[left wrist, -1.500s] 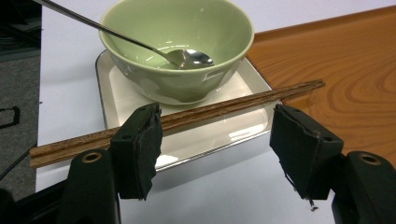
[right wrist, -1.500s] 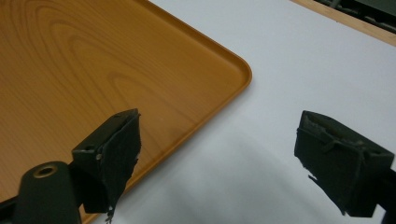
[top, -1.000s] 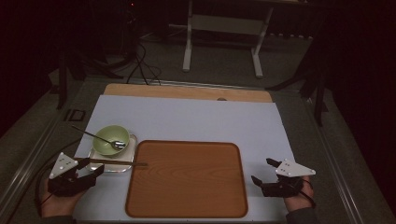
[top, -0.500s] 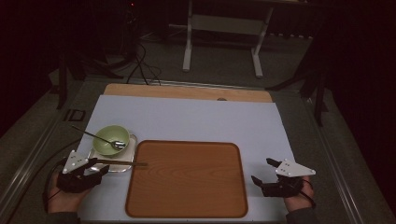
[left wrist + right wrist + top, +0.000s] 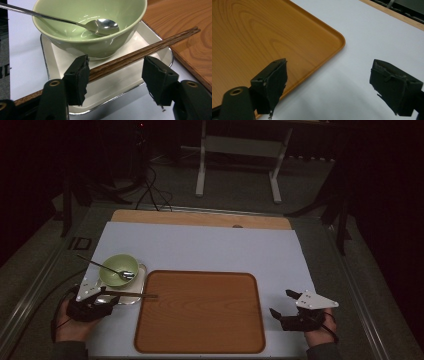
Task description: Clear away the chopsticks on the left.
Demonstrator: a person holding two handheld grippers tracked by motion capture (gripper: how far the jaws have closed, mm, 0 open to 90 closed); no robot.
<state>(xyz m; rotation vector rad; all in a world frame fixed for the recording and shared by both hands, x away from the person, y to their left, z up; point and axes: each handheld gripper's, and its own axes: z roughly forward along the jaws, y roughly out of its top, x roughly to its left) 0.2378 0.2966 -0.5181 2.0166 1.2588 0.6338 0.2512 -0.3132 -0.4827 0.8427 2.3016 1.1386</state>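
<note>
A pair of dark wooden chopsticks (image 5: 150,47) lies across the small white tray (image 5: 50,57), with its tips on the rim of the big wooden tray (image 5: 200,312). On the small tray stands a green bowl (image 5: 82,22) with a metal spoon (image 5: 102,25) in it. My left gripper (image 5: 117,75) is low at the chopsticks' near end. Its jaws have just been opening and stand wide. The chopsticks run between them beside the left pad, and the right pad is off them. At the table's right, my right gripper (image 5: 281,303) stands open over white table and the wooden tray's corner (image 5: 337,40).
The white sheet (image 5: 210,247) covers the table, with a wooden strip (image 5: 200,219) along its far edge. A stand (image 5: 240,150) and cables (image 5: 150,190) are on the dark floor beyond the table. The bowl (image 5: 119,270) sits just left of the wooden tray.
My left gripper has shifted a little right toward the bowl and sunk lower over the chopsticks' end. The chopsticks, bowl and right gripper have stayed put.
</note>
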